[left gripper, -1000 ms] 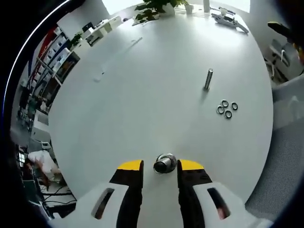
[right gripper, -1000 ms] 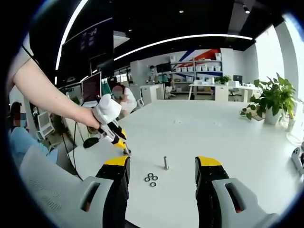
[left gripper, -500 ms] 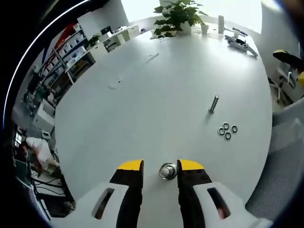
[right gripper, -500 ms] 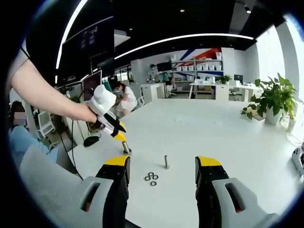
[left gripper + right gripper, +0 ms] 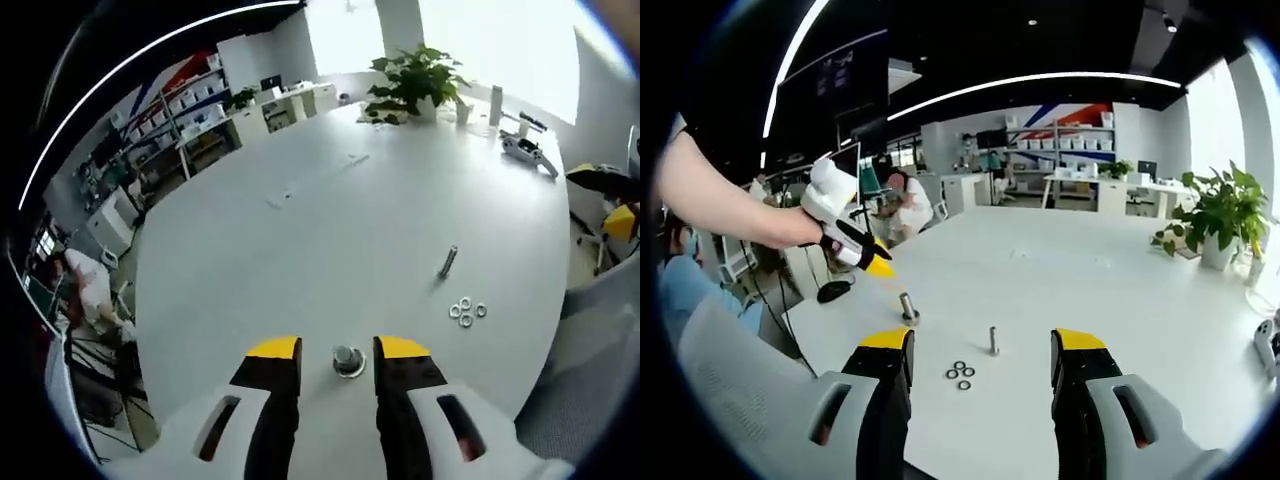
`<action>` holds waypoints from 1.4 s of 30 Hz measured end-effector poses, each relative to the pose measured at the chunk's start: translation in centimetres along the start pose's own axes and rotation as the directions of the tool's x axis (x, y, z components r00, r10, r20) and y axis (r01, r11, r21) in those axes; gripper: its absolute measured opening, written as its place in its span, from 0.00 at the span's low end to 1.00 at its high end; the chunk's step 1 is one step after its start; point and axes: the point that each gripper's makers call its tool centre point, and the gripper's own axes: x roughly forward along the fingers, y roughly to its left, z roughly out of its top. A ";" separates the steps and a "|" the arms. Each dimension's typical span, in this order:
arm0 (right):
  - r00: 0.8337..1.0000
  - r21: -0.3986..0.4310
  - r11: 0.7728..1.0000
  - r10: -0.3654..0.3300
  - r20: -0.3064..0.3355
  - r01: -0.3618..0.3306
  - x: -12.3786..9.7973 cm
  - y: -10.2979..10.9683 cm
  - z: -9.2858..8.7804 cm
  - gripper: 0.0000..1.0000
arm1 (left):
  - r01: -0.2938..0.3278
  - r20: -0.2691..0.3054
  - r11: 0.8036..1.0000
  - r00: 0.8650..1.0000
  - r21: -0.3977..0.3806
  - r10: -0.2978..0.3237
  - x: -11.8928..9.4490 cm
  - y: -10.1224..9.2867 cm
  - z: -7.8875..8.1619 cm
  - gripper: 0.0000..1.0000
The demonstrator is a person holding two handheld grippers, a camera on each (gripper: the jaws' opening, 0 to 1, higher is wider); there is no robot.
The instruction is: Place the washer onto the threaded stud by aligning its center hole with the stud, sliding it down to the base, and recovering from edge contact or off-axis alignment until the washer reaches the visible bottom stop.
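Note:
A thin threaded stud (image 5: 447, 262) (image 5: 993, 340) stands upright on the white table (image 5: 300, 240). Several small washers (image 5: 466, 311) (image 5: 960, 373) lie flat in a cluster beside it. A short metal post (image 5: 347, 360) (image 5: 908, 307) with a flanged base stands nearer the table edge. My left gripper (image 5: 338, 348) hangs open above and behind that post, holding nothing; in the right gripper view the left gripper (image 5: 878, 264) is held by a hand, clear of the post. My right gripper (image 5: 982, 340) is open and empty, well back from the stud and washers.
A potted plant (image 5: 415, 85) (image 5: 1220, 215) and a white device (image 5: 525, 150) sit at the table's far end. Grey chairs (image 5: 600, 330) (image 5: 730, 400) stand at the near edge. People and desks are in the office behind.
My left gripper has lifted up and back from the short post, which now looks smaller between the jaws. The right gripper has hardly moved.

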 end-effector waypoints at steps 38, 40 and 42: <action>1.000 -0.016 1.000 -0.006 -0.003 0.006 0.0 -0.2 -0.2 0.57 | -0.012 0.512 0.959 0.844 -0.283 0.162 -10.0 -5.2 3.7 0.32; 1.000 -0.017 1.000 -0.005 -0.001 0.005 0.1 -0.2 -0.1 0.57 | -0.011 0.538 0.955 0.824 -0.295 0.176 -10.4 -5.3 3.9 0.33; 1.000 -0.020 1.000 -0.009 0.007 0.009 0.0 -0.2 0.1 0.57 | -0.031 0.556 0.957 0.808 -0.289 0.194 -10.7 -5.1 3.9 0.32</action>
